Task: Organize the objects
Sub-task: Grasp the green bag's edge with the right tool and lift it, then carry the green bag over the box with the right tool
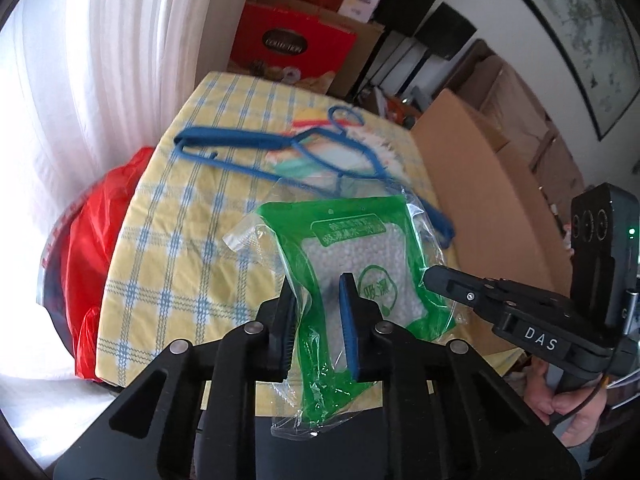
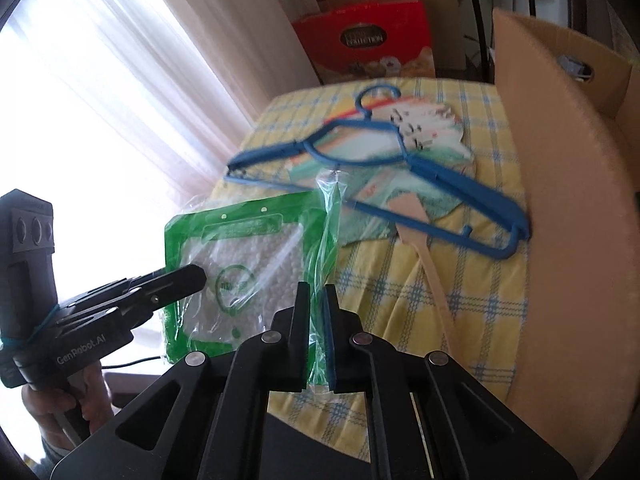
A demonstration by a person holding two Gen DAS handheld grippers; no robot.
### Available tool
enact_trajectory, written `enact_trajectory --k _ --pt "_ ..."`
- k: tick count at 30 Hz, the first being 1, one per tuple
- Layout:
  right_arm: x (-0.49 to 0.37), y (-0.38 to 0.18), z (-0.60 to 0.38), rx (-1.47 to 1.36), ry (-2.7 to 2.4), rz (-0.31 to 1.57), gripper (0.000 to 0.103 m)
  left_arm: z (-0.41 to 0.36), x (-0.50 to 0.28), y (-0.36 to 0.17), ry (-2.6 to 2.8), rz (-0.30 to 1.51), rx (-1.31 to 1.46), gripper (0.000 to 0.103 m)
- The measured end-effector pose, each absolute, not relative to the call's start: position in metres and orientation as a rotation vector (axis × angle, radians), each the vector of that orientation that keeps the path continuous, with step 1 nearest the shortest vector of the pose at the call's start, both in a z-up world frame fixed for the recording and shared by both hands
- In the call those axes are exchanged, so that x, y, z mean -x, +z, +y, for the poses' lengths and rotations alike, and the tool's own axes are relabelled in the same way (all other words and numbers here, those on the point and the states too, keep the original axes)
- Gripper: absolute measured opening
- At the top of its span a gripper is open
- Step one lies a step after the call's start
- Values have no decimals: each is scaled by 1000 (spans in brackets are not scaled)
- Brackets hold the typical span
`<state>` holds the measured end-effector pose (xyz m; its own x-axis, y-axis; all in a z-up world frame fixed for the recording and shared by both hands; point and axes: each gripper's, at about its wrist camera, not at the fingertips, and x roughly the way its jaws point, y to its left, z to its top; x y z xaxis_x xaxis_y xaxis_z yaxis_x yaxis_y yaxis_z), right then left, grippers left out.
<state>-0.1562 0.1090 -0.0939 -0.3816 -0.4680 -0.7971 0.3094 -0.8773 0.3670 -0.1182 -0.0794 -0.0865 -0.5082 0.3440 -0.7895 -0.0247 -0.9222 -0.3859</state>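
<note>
- Pouch (image 1: 352, 256) of white beads, green-edged inside a clear wrapper, is hanging in the air above the near end of the checked tablecloth (image 1: 168, 248), gripped from both sides.
- I am clamping my left gripper (image 1: 318, 300) narrowly on the pouch's left green border and the loose wrapper there; the pads are pressing on it.
- I am pinching my right gripper (image 2: 318, 308) almost fully closed on the thin film at the pouch's right edge, nothing thicker than plastic between the jaws.
- Judging by this, I am in the lifting step: the pouch is off the cloth and being carried, not yet put away.
- The pouch's long axis is running from my grippers away toward the blue hanger (image 2: 384, 168), with the printed header and its two small holes at the far end; its face is tilting up toward me.
- The hanger is lying flat on the tablecloth just beyond the pouch, hook pointing away, on top of a printed fan (image 2: 432, 128) whose wooden handle (image 2: 432, 276) is running back toward me.
- The cardboard box (image 2: 568, 208) is standing against the tablecloth's right side, open at the top.
- Next, I think, I am needing to move both hands together so the film is not tearing, probably toward that box, though I cannot tell the destination for sure.
- The slack wrapper may slip; keeping even tension is mattering.
</note>
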Motion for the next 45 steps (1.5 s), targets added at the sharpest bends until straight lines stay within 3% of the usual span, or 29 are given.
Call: enact_trajectory --k 23,45 --pt "123 10 220 -1188 -2524 -305 5 33 140 3 2419 -336 1211 18" --pt "100 -4 364 -1248 -2703 -545 5 185 164 -11 2242 -159 1245 19"
